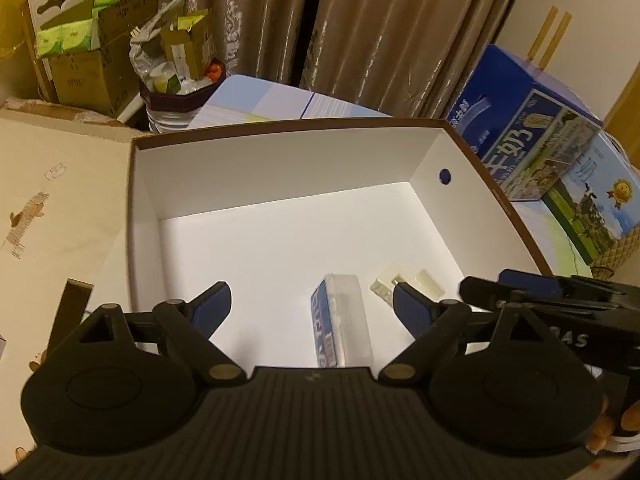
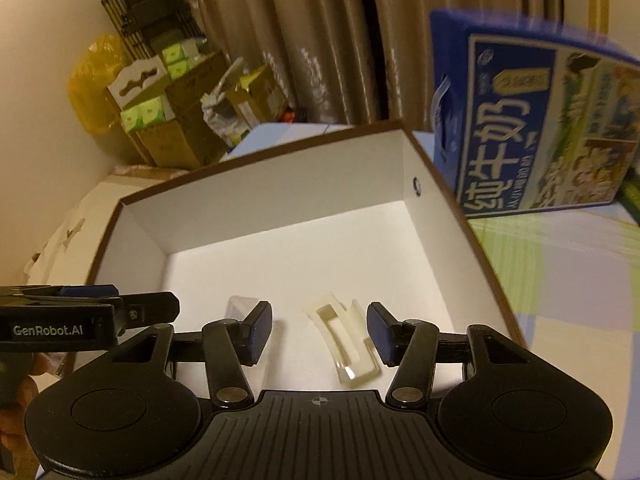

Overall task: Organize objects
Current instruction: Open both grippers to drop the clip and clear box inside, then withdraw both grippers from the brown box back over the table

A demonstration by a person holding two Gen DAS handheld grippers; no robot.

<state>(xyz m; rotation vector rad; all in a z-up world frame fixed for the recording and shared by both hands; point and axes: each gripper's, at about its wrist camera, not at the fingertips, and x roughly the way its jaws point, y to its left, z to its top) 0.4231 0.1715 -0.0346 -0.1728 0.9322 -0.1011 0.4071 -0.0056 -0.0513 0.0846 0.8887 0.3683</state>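
Observation:
A white-lined box with a brown rim (image 1: 280, 168) (image 2: 280, 192) stands open in front of both grippers. On its floor lie a clear plastic pack with a blue label (image 1: 340, 320) and a cream hair clip (image 1: 408, 286). My left gripper (image 1: 312, 306) hovers open over the box's near side, with the pack seen between its fingers. My right gripper (image 2: 320, 332) is open too, and the hair clip (image 2: 344, 340) lies on the floor between its fingers. The pack (image 2: 240, 308) is partly hidden behind the right gripper's left finger. Each gripper shows at the edge of the other's view.
A blue milk carton case (image 1: 532, 136) (image 2: 540, 128) stands close to the box's right wall. Cardboard boxes with green packs (image 1: 80, 40) and a full bin (image 1: 176, 80) sit at the back left by brown curtains (image 1: 360, 20). A cream surface (image 1: 52, 200) lies left of the box.

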